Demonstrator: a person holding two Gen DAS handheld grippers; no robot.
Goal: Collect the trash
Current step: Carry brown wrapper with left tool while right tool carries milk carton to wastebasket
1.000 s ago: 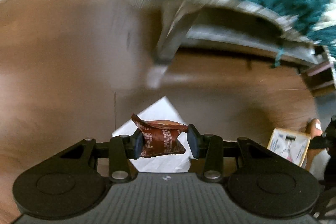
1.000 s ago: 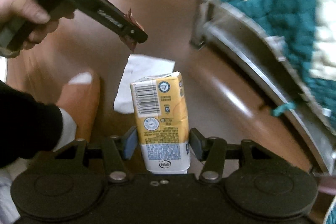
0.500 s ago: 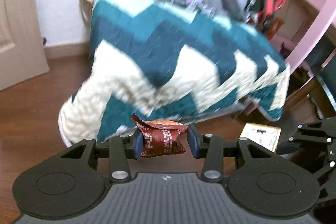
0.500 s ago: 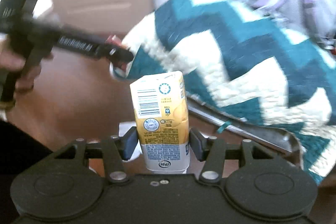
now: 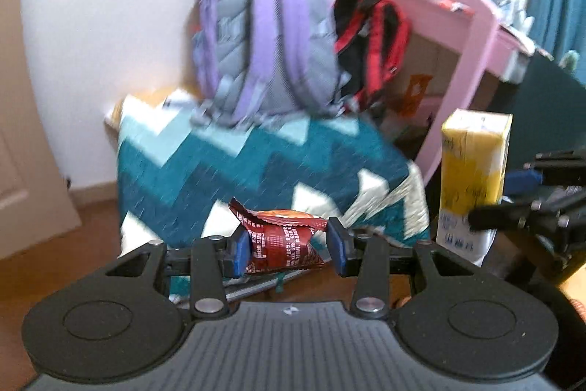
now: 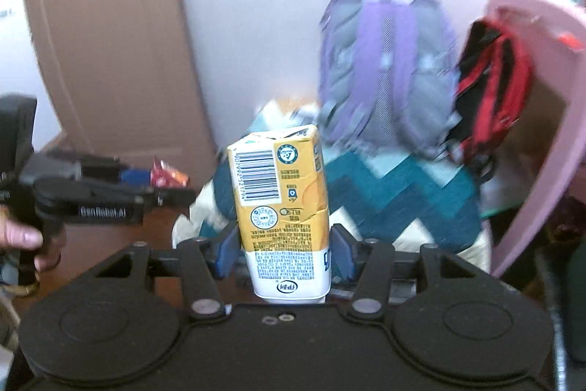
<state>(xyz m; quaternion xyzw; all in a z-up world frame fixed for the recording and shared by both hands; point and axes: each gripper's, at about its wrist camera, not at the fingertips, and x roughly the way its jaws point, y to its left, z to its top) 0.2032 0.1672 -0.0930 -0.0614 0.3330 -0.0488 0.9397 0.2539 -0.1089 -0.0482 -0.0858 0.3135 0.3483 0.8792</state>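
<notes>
My left gripper is shut on a crumpled dark red snack wrapper, held up in the air between the blue pads. My right gripper is shut on a yellow and white drink carton that stands upright between its fingers. In the left wrist view the carton and the right gripper show at the right edge. In the right wrist view the left gripper with the wrapper shows at the left, with a person's hand on its handle.
A teal and cream zigzag blanket covers a bed ahead. A purple backpack and a red and black bag lean on the white wall above it. A pink desk frame stands right, a beige door left, wooden floor below.
Both grippers have risen from just above the floor, each keeping its hold. The views have swung up from the floor and white paper to the bed, backpacks and wall.
</notes>
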